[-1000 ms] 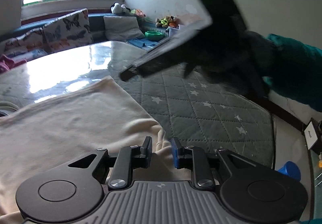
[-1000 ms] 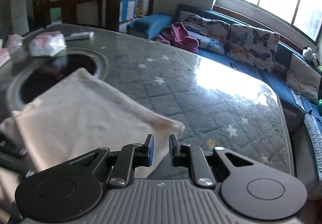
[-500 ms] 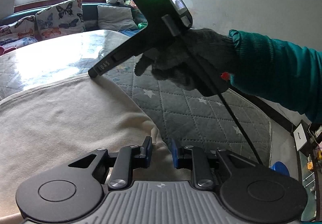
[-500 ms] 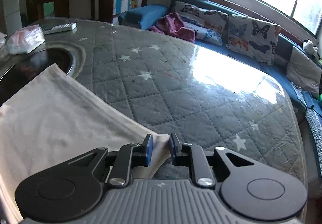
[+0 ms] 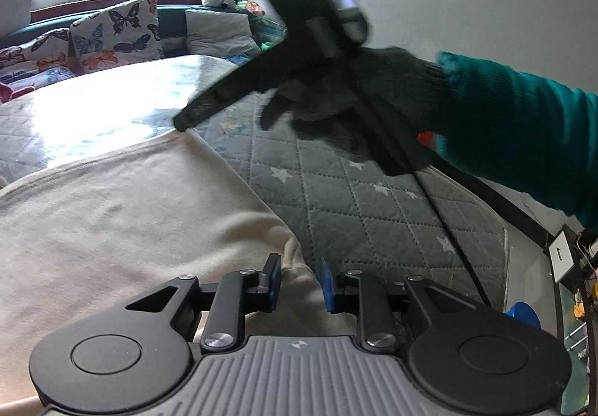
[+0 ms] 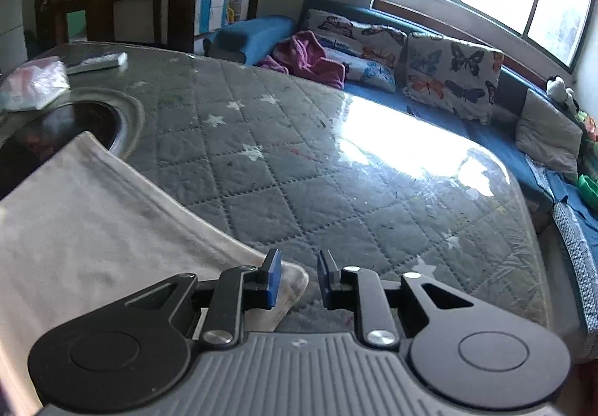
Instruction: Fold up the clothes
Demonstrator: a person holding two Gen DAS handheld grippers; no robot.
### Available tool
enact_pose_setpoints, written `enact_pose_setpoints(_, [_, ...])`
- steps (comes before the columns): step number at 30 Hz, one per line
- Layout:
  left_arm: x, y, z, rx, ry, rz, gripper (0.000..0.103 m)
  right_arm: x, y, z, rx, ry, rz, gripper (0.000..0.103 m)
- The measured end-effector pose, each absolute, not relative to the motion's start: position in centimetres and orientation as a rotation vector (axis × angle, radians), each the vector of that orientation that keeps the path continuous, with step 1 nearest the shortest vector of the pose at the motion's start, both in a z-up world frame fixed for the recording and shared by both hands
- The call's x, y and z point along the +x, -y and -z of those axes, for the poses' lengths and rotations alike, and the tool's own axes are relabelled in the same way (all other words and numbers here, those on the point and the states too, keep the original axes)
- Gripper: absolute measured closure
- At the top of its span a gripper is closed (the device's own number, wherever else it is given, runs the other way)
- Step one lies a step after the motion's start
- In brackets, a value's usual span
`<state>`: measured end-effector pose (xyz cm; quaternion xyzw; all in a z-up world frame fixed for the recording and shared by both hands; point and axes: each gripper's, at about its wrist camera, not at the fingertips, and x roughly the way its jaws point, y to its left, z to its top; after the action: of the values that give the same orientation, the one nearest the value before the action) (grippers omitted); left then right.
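Observation:
A cream garment [image 5: 123, 214] lies flat on the grey quilted table cover [image 5: 373, 221]; it also shows in the right wrist view [image 6: 86, 225]. My left gripper [image 5: 299, 283] is open, with a bunched corner of the garment lying between its blue pads. My right gripper [image 6: 296, 277] is open at the garment's far corner, the cloth edge under its left pad. In the left wrist view the right gripper [image 5: 183, 124] is held by a gloved hand, its tip touching that far corner.
A dark round recess [image 6: 67, 128] in the table lies past the garment's left edge, with a plastic bag [image 6: 33, 83] and a remote [image 6: 97, 62] beyond. A sofa with butterfly cushions [image 6: 452, 76] runs along the window. A blue cup [image 5: 523, 313] stands on the floor.
Both grippers have opened wider and let go of the garment's corners. The garment, held up a second ago, now lies flat on the table.

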<state>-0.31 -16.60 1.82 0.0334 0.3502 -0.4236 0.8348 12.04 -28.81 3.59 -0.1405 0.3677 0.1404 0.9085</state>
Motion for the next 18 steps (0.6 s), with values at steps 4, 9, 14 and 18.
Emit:
enact_pose_setpoints(4, [-1.2,14.7,-3.4,0.083,-0.692,0.859,0.073,8.5,28.5,-5.4,-0.319,-0.74,-0.33,0.083])
enact_pose_setpoints(9, [-3.0,10.7,-5.2,0.114,-0.635,0.791,0.072,2.1,27.2,-7.1,-0.357,-0.71,-0.42,0.081])
enact_pose_setpoints(14, [-5.9,6.4,-5.8,0.167,-0.625,0.756,0.071,-3.8,25.6,-7.6,-0.391,-0.71,-0.509,0.076])
enact_pose_setpoints(18, [-9.2,4.4,-5.4,0.223,-0.635,0.78,0.063,-7.6,24.4,-7.7,-0.411,-0.727,-0.565,0.076])
